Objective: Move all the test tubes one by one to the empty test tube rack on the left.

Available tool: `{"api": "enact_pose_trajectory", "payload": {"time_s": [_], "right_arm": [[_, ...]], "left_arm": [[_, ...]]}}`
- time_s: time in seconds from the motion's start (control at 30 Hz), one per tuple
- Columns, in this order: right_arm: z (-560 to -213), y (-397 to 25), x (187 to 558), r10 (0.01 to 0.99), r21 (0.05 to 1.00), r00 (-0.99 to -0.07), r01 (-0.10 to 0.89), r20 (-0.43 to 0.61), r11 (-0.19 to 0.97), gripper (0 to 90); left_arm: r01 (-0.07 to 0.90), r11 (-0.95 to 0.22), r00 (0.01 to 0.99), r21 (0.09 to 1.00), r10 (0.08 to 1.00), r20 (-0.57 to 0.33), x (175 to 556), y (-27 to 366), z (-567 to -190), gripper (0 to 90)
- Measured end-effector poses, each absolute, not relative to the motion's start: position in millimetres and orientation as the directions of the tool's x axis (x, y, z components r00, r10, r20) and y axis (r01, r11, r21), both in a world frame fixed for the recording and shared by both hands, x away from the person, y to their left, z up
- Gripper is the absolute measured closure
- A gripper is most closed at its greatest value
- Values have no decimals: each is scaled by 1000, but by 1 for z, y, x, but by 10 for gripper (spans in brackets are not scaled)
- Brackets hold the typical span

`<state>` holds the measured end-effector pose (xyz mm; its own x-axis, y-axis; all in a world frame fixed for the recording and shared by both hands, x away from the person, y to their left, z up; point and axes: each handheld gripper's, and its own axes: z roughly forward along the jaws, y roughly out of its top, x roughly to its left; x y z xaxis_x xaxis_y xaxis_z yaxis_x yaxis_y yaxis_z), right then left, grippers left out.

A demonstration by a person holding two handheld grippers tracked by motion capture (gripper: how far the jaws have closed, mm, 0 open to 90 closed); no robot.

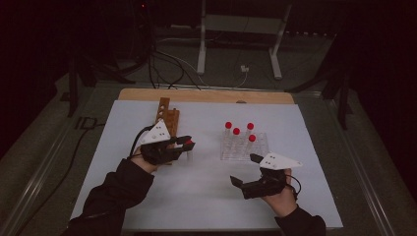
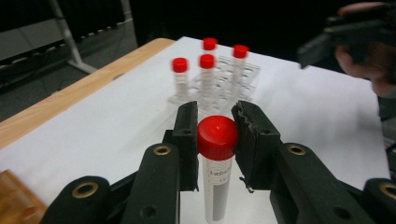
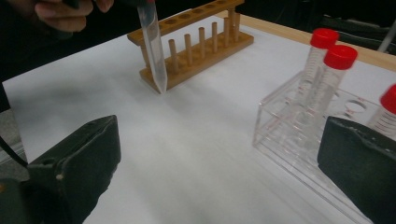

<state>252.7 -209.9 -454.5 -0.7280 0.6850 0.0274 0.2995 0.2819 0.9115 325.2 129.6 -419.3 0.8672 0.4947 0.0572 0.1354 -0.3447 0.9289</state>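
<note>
Left claw (image 2: 215, 122) grips 1 red-capped tube (image 2: 217, 161) beside the wooden rack (image 1: 168, 120); right claw (image 3: 219, 168) gapes, holding nothing.

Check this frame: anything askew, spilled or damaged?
Nothing stands out. Four red-capped tubes stand upright in the clear plastic rack. The left gripper holds a fifth red-capped tube by its cap, hanging roughly upright beside the wooden rack. The right gripper is open, apart from everything.

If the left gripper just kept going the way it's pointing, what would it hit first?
Probably the clear rack with four red-capped tubes, straight ahead of the left gripper; bare white table lies between, though depth is hard to judge.
</note>
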Motion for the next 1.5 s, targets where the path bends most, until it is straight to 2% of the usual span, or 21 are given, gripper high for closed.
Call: {"api": "enact_pose_trajectory", "payload": {"time_s": [0.4, 0.87, 1.5], "right_arm": [[-455, -214, 253, 690, 924, -724, 273, 15, 267, 0], [-453, -220, 253, 697, 937, -717, 253, 16, 239, 0], [-453, -221, 253, 696, 931, -718, 262, 14, 252, 0]], "left_arm": [[165, -326, 798, 931, 599, 68, 356, 151, -405, 721], [163, -281, 731, 946, 678, 75, 392, 163, -380, 721], [173, -185, 579, 967, 814, 52, 445, 190, -364, 721]]}}
